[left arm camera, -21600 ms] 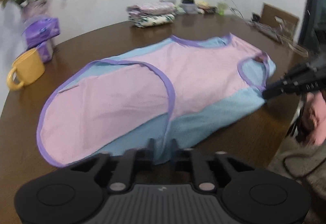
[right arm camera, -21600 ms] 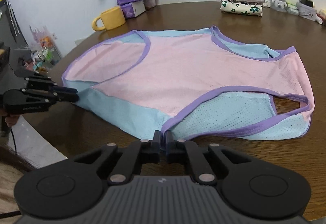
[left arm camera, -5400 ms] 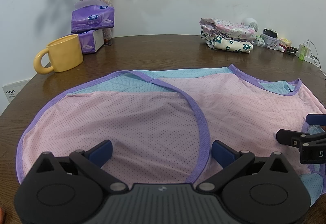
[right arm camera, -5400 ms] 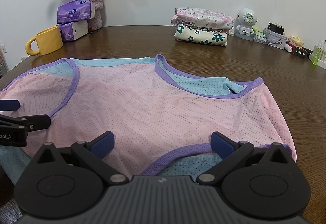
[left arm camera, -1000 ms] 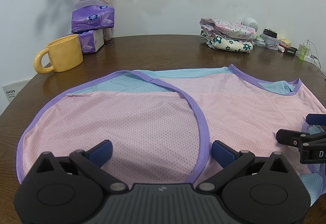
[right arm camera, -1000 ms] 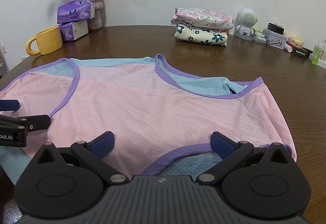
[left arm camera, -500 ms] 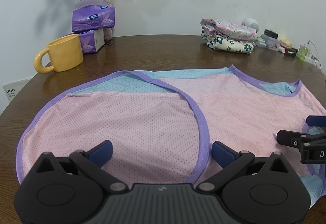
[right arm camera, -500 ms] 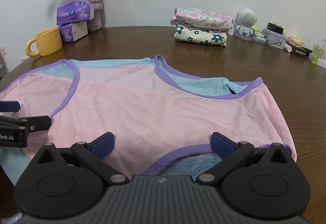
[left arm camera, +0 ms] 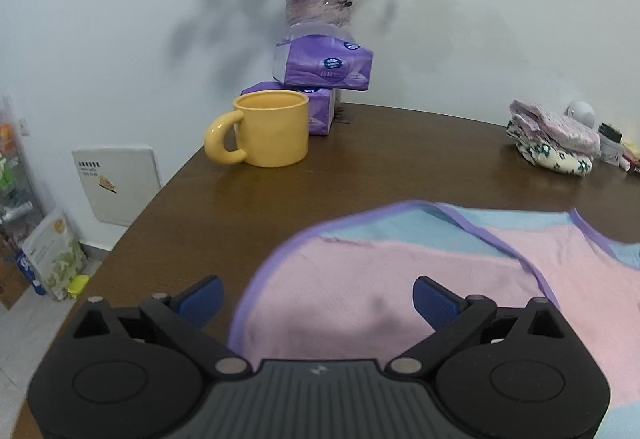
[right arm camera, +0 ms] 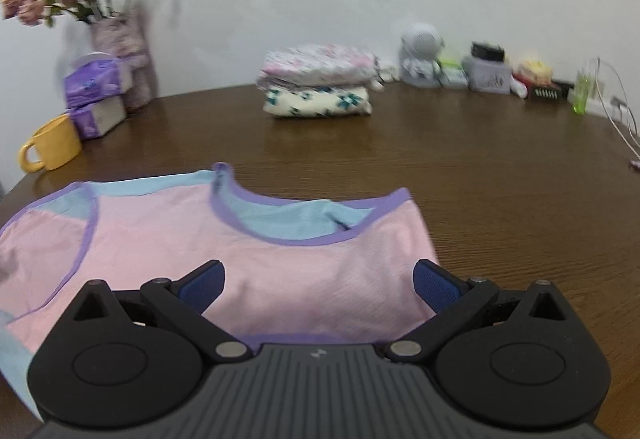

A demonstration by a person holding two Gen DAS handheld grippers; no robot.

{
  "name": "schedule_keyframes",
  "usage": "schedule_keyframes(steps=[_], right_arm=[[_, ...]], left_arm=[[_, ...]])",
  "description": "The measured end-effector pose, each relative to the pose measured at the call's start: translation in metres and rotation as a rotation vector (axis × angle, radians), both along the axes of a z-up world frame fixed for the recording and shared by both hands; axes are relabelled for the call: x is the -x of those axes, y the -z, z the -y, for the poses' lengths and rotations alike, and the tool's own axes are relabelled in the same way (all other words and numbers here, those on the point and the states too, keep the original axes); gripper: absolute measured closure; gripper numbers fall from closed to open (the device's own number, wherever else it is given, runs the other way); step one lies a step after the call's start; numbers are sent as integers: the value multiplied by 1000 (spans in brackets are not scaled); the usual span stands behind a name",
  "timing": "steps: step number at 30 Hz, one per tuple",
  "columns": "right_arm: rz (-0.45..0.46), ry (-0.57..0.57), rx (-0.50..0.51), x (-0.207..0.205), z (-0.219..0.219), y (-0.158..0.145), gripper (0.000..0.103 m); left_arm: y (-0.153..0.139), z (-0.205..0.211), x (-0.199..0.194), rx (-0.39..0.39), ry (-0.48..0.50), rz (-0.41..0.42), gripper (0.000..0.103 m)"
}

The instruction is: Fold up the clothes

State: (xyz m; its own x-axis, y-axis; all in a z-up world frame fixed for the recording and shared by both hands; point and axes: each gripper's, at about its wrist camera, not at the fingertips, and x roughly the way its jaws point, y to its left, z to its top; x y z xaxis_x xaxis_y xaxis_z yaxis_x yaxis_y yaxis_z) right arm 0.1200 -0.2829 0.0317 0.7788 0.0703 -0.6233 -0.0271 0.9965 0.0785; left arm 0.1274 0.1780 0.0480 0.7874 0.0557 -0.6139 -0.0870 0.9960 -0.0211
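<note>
Pink-and-blue mesh vest [right arm camera: 248,259] lies spread flat along the near edge of the round wooden table [right arm camera: 500,175], purple-trimmed neckline facing the far edge.

Largest after the table and vest is the stack of folded clothes [right arm camera: 318,85] at the far edge, a floral-print piece under pink patterned ones. At the far left edge stands a vase [left arm camera: 318,5] holding dried roses, with two purple tissue packs [left arm camera: 322,65] stacked in front of it and a yellow mug [left arm camera: 264,133] just beside them; nothing shows above the mug's rim, and its inside cannot be seen. Small jars and bottles crowd the far right edge, blurred. The left gripper [left arm camera: 316,299] hovers over the vest's left end, jaws spread wide and empty; the right gripper [right arm camera: 316,283] is likewise wide apart above the vest's right part, gripping nothing.
</note>
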Motion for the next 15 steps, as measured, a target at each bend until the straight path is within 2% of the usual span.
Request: schedule_keyframes(steps=[2, 4, 6, 8, 11, 12, 14, 15], right_arm=[[-16, -19, 6, -13, -3, -2, 1], [-26, -35, 27, -28, -12, -3, 3], [-37, -46, 40, -43, -21, -3, 9], [-54, -50, 37, -58, -28, -2, 22], [-89, -63, 10, -75, -36, 2, 31], [-98, -69, 10, -79, -40, 4, 32], [-111, -83, 22, -88, -47, 7, 45], [-115, -90, 33, -91, -51, 9, 49]], left_arm=[[-4, -2, -18, -9, 24, -15, 7], [-4, 1, -35, -22, 49, -25, 12], [-1, 6, -50, -29, 71, -40, 17], [5, 10, -64, -31, 88, -56, 20], [14, 15, -84, -39, 114, -76, 30], [17, 16, -90, -43, 125, -77, 34], [23, 18, -99, -50, 154, -84, 44], [27, 19, -103, -55, 171, -88, 56]])
